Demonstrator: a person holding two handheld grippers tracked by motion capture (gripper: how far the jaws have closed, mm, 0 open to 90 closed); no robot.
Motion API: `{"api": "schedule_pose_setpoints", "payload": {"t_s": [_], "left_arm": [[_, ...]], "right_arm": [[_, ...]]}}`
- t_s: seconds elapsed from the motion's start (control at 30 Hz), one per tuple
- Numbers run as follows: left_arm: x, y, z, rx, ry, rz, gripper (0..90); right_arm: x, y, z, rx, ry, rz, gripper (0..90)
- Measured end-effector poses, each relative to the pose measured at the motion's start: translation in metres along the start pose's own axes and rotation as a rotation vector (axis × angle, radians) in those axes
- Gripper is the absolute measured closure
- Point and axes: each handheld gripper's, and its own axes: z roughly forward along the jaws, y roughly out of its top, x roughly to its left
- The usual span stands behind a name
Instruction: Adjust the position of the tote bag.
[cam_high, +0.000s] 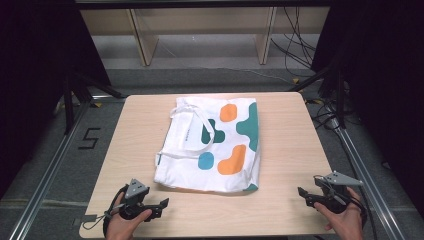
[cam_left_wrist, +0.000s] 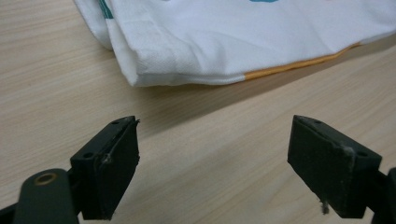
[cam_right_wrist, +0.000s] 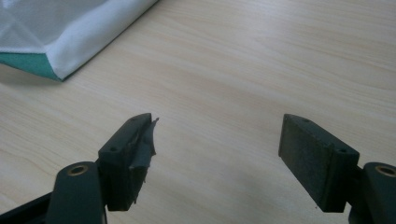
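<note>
A white tote bag (cam_high: 212, 145) with orange and teal blobs lies flat in the middle of the wooden table (cam_high: 295, 150), its straps folded across its left half. My left gripper (cam_high: 159, 206) rests near the front left edge, open, just short of the bag's near left corner (cam_left_wrist: 140, 77). Nothing sits between its jaws. My right gripper (cam_high: 303, 195) is at the front right, also open and empty, with the bag's teal-edged near right corner (cam_right_wrist: 51, 63) some way off to its left.
Bare wood (cam_right_wrist: 243, 70) lies between each gripper and the bag. Beyond the table's far edge stand wooden shelf legs (cam_high: 142, 40) and loose cables (cam_high: 295, 45). Metal rails (cam_high: 50, 165) run along both sides of the table.
</note>
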Motion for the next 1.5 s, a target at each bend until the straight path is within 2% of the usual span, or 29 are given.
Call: {"api": "schedule_pose_setpoints", "payload": {"t_s": [0.03, 0.07, 0.1, 0.17, 0.2, 0.27, 0.53, 0.6, 0.63, 0.67, 0.7, 0.73, 0.8, 0.87, 0.93, 0.97, 1.0, 1.03, 1.07, 1.1, 1.13, 1.2, 1.23, 1.27, 1.3, 1.37, 1.43, 1.47, 1.5], "left_arm": [[0.000, 0.000, 0.000, -0.002, 0.001, -0.003, 15.7], [0.001, -0.001, 0.000, -0.013, 0.000, -0.004, 15.8], [0.000, -0.001, 0.001, -0.017, 0.002, -0.013, 16.0], [0.001, 0.000, 0.000, -0.009, 0.003, -0.008, 16.4], [0.001, 0.000, 0.000, -0.015, 0.002, -0.011, 17.1], [0.002, 0.000, 0.000, -0.017, 0.000, -0.014, 17.3], [0.002, 0.003, 0.001, -0.035, -0.002, -0.037, 19.8], [0.002, 0.004, 0.002, -0.037, -0.008, -0.024, 19.8], [0.002, 0.005, 0.002, -0.036, -0.007, -0.028, 19.9], [0.003, 0.006, 0.002, -0.032, -0.007, -0.023, 20.1], [0.001, 0.008, 0.003, -0.054, -0.006, -0.048, 20.3], [0.003, 0.009, 0.003, -0.048, -0.008, -0.035, 20.6], [0.001, 0.012, 0.003, -0.060, 0.006, -0.043, 20.7], [0.000, 0.016, 0.000, -0.032, 0.039, 0.002, 20.6], [0.001, 0.021, 0.004, -0.067, 0.044, -0.033, 20.4], [0.001, 0.021, 0.004, -0.067, 0.044, -0.033, 20.9], [0.002, 0.023, 0.004, -0.061, 0.049, -0.035, 20.9], [0.005, 0.025, 0.004, -0.044, 0.058, -0.021, 21.3], [0.006, 0.026, 0.006, -0.061, 0.055, -0.045, 24.5], [0.009, 0.028, 0.006, -0.055, 0.042, -0.044, 24.5], [0.012, 0.031, 0.010, -0.074, 0.043, -0.064, 25.6], [0.013, 0.032, 0.010, -0.062, 0.038, -0.064, 27.1], [0.015, 0.034, 0.010, -0.045, 0.033, -0.041, 29.8], [0.014, 0.034, 0.014, -0.069, 0.036, -0.058, 31.1], [0.015, 0.036, 0.014, -0.043, 0.035, -0.037, 31.2], [0.015, 0.037, 0.019, -0.045, 0.018, -0.049, 34.2], [0.017, 0.037, 0.021, -0.027, 0.011, -0.056, 34.4], [0.017, 0.037, 0.023, -0.032, 0.014, -0.078, 33.5], [0.019, 0.037, 0.022, -0.007, 0.009, -0.060, 33.6]], "right_arm": [[0.000, 0.000, 0.000, 0.000, 0.000, 0.000, 28.3], [-0.002, 0.000, 0.000, -0.004, -0.022, -0.030, 28.3], [-0.002, 0.000, 0.001, -0.006, -0.003, -0.019, 28.5], [-0.002, 0.000, 0.002, -0.001, -0.002, -0.023, 28.6], [-0.002, 0.000, 0.002, 0.005, -0.017, -0.047, 28.7], [-0.001, 0.001, 0.001, 0.026, -0.014, -0.035, 28.8], [0.000, 0.001, 0.002, 0.017, -0.009, -0.025, 29.1], [0.001, 0.000, 0.003, 0.019, -0.019, -0.026, 29.1], [0.000, 0.000, 0.003, 0.018, -0.016, -0.030, 29.1], [-0.002, 0.001, 0.004, -0.001, -0.001, -0.061, 29.1], [0.001, 0.000, 0.002, 0.017, -0.015, -0.017, 29.1], [-0.001, 0.001, 0.002, 0.007, -0.017, -0.045, 29.1], [-0.002, 0.001, 0.003, 0.004, -0.005, -0.053, 29.1], [-0.001, 0.001, 0.003, 0.007, -0.012, -0.041, 29.1], [-0.002, 0.001, 0.004, 0.000, -0.004, -0.052, 29.2], [-0.002, 0.001, 0.004, 0.000, -0.004, -0.052, 29.2], [-0.001, 0.001, 0.004, 0.011, 0.017, -0.035, 29.1], [0.004, 0.000, 0.003, 0.025, 0.006, 0.015, 29.1], [0.000, 0.001, 0.005, 0.000, 0.003, -0.035, 29.2], [0.000, 0.001, 0.005, 0.000, 0.003, -0.035, 29.2], [0.001, 0.001, 0.005, 0.004, 0.003, -0.033, 29.1], [0.001, 0.001, 0.005, 0.003, 0.003, -0.032, 29.1], [0.001, 0.001, 0.005, 0.003, 0.004, -0.034, 29.1], [0.001, 0.001, 0.006, 0.016, 0.016, -0.023, 29.1], [0.004, 0.000, 0.005, 0.022, 0.012, 0.005, 29.1], [0.005, 0.001, 0.006, 0.024, -0.006, 0.004, 29.1], [0.004, 0.000, 0.005, 0.020, 0.016, 0.003, 29.1], [0.005, 0.000, 0.005, 0.025, 0.018, 0.008, 29.1], [0.004, 0.000, 0.005, 0.009, 0.007, -0.010, 29.1]]}}
